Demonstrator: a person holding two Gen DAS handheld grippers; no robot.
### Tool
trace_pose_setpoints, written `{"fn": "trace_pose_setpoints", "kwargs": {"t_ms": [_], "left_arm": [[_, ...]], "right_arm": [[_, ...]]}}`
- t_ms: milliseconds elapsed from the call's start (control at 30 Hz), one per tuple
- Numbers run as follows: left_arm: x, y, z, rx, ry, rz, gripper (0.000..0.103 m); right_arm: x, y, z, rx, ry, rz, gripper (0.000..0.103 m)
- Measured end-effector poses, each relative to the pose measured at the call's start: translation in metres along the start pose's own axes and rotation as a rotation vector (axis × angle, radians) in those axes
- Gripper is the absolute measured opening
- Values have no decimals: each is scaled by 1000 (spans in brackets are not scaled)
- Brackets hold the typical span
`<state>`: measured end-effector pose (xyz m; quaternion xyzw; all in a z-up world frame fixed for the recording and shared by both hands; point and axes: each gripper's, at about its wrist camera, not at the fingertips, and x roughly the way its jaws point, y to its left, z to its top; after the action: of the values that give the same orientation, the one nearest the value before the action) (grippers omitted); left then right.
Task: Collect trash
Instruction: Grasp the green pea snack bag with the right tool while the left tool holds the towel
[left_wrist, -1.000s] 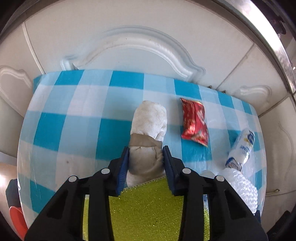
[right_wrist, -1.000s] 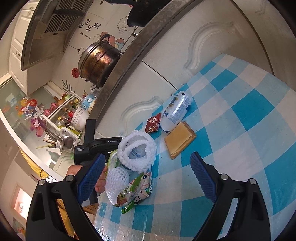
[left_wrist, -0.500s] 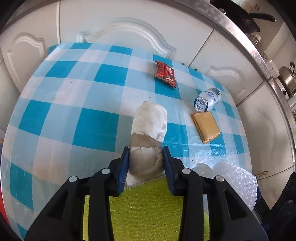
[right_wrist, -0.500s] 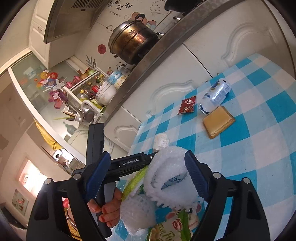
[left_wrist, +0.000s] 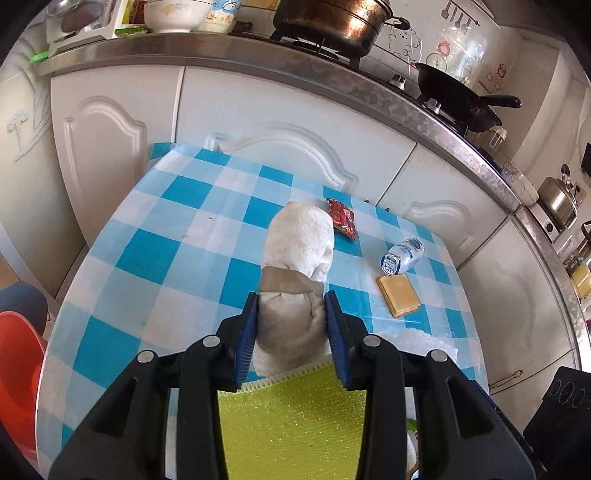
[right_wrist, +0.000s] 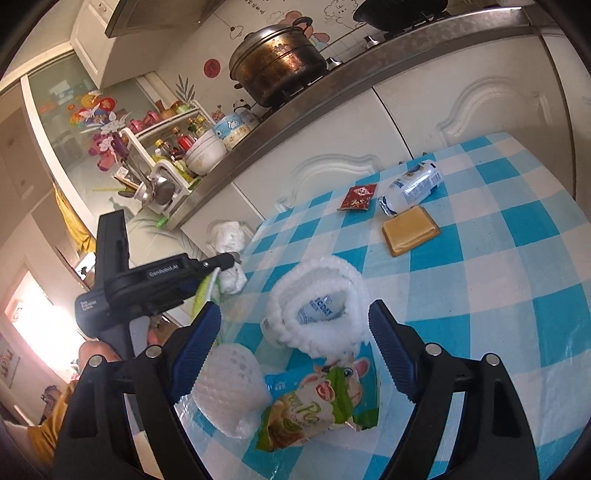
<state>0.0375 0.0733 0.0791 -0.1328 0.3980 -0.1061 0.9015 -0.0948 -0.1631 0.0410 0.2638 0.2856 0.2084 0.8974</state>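
The tablecloth (left_wrist: 155, 254) is checked in bright blue, pale blue and white. On it lie a red snack packet (left_wrist: 341, 218), a tan-yellow flat pack (left_wrist: 399, 296) and a white bottle (left_wrist: 402, 256) with blue print. The rolled cloth (left_wrist: 295, 266) is off-white with a grey-brown band — under it, a glittery lime-green pad (left_wrist: 295, 417). White foam netting (right_wrist: 321, 299), a green-and-white wrapper (right_wrist: 314, 410). Cabinet doors (left_wrist: 258, 107) are white, the pot (right_wrist: 277, 62) — tarnished brown.

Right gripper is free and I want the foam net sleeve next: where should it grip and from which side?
Judging by its pose, pinch the foam net sleeve across its rolled outer walls, coming from above and the near side. It lies open-mouthed toward the right gripper, whose open jaws already straddle it.
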Motion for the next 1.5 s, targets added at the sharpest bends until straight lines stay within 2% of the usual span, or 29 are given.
{"fn": "trace_pose_setpoints", "kwargs": {"t_ms": [133,300,400,533,700,833,900,1233,1500], "left_arm": [[-15,13,-10,-21,-18,-4,37],[-25,27,-14,-63,-27,-13,37],[-31,32,-14,-70,-41,-17,37],[-40,34,-12,-78,-68,-20,37],[-51,35,-9,-75,-92,-16,37],[-56,36,-5,-79,-109,-17,37],[-59,34,-2,-81,-118,-21,37],[-78,19,-4,-65,-134,-90,37],[-90,25,-27,-10,-103,-82,37]], "right_arm": [[4,21,-23,-127,61,-49,82],[15,52,-47,-344,130,-194,82],[23,55,-57,-417,162,-263,82],[28,47,-57,-405,190,-277,82],[30,39,-51,-363,195,-269,70],[30,37,-51,-344,200,-271,64],[28,36,-50,-336,193,-280,55],[24,37,-50,-337,177,-287,46],[14,36,-39,-281,132,-274,43]]}}
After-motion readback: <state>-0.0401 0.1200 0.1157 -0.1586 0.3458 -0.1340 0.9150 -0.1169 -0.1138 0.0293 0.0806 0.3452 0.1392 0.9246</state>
